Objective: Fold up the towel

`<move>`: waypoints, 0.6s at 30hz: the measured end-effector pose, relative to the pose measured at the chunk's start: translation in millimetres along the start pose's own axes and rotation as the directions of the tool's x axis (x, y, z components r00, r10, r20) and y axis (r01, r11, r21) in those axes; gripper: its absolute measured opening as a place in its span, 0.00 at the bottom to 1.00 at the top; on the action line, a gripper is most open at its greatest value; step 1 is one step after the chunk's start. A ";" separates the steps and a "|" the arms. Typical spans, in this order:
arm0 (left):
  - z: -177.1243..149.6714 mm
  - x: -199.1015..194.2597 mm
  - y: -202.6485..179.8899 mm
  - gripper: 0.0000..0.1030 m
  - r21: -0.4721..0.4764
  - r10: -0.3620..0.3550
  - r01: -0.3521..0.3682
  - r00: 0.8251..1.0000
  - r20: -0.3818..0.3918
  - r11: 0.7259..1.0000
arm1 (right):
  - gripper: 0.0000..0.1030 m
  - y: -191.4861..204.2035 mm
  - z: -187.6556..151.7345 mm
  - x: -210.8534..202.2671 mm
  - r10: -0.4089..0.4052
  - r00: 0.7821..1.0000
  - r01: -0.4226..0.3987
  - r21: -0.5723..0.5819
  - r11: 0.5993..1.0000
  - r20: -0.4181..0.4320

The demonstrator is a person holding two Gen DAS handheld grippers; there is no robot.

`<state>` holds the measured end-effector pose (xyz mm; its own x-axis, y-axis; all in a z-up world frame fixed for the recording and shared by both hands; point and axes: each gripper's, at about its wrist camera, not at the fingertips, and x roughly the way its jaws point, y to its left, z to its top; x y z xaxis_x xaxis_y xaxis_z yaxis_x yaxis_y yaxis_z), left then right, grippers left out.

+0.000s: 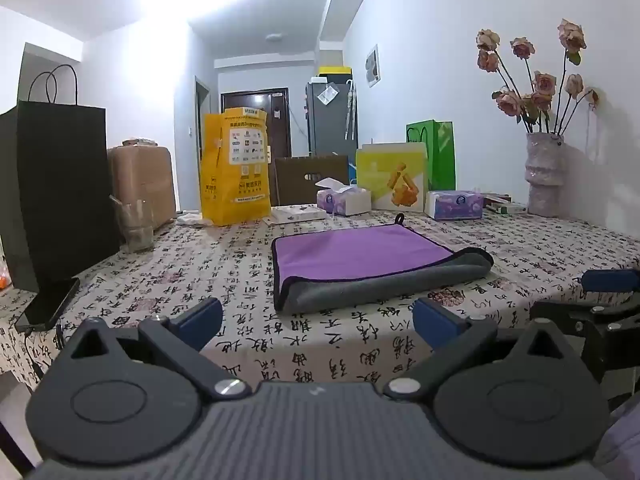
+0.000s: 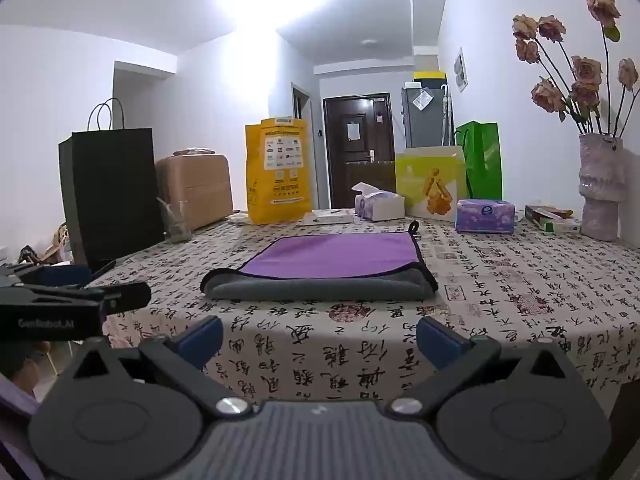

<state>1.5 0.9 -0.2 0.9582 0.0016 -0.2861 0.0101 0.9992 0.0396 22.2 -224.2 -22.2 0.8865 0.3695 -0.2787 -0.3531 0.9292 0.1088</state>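
A purple towel (image 1: 360, 254) with a grey underside and dark edging lies folded over on the patterned tablecloth (image 1: 240, 264), its grey fold toward me and a hanging loop at the far corner. It also shows in the right wrist view (image 2: 332, 256). My left gripper (image 1: 318, 314) is open and empty, held off the table's front edge, short of the towel. My right gripper (image 2: 320, 338) is open and empty, also in front of the table edge. The right gripper shows at the right of the left wrist view (image 1: 600, 300); the left gripper shows at the left of the right wrist view (image 2: 80, 300).
Along the table's far side stand a yellow bag (image 1: 234, 168), tissue boxes (image 1: 344, 200), a green-yellow box (image 1: 394, 178), a green bag (image 1: 434, 154) and a vase of flowers (image 1: 546, 176). A black bag (image 1: 56, 184), a glass (image 1: 134, 226) and a phone (image 1: 50, 304) are at the left.
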 end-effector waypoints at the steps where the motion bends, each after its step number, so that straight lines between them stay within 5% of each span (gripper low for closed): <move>1: 0.2 1.6 1.1 1.00 -0.003 0.001 -0.001 1.000 -0.002 1.000 | 1.00 -0.2 0.3 -0.1 0.000 1.000 0.000 0.001 1.000 0.000; 18: -0.2 -1.4 -5.1 1.00 0.028 0.012 -0.013 0.999 0.037 1.000 | 1.00 -3.5 -0.5 0.4 -0.008 1.000 0.009 0.024 1.000 -0.008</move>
<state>0.0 -4.2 -0.2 0.9683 0.0125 -0.2495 0.0052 0.9975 0.0699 23.7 -227.3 -23.2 0.8869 0.3617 -0.2874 -0.3384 0.9321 0.1289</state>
